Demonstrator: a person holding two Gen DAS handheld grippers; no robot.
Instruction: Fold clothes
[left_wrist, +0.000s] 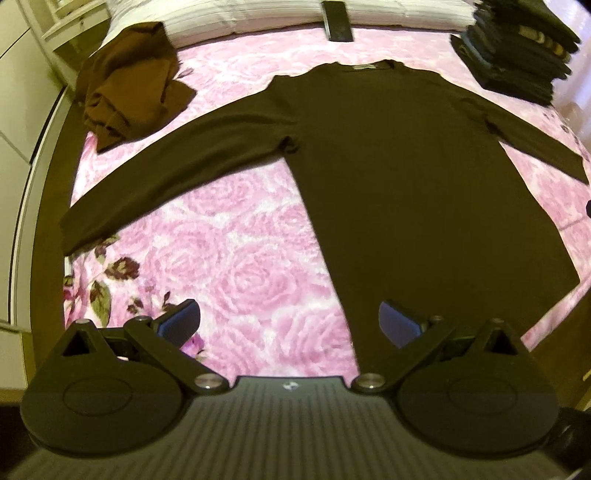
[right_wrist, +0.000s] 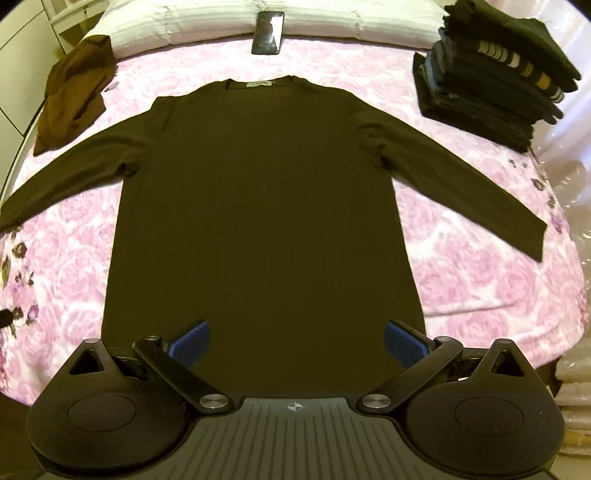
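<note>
A dark long-sleeved shirt lies flat on the pink rose-patterned bedspread, collar at the far end and both sleeves spread outward. In the left wrist view the same shirt fills the right half, its left sleeve reaching toward the bed's left edge. My left gripper is open above the bedspread by the shirt's lower left hem corner, its blue pads holding nothing. My right gripper is open over the middle of the bottom hem, also with nothing between its pads.
A crumpled brown garment lies at the far left of the bed. A stack of folded dark clothes stands at the far right. A phone rests against the white pillow at the head. The bed's wooden edge runs along the left.
</note>
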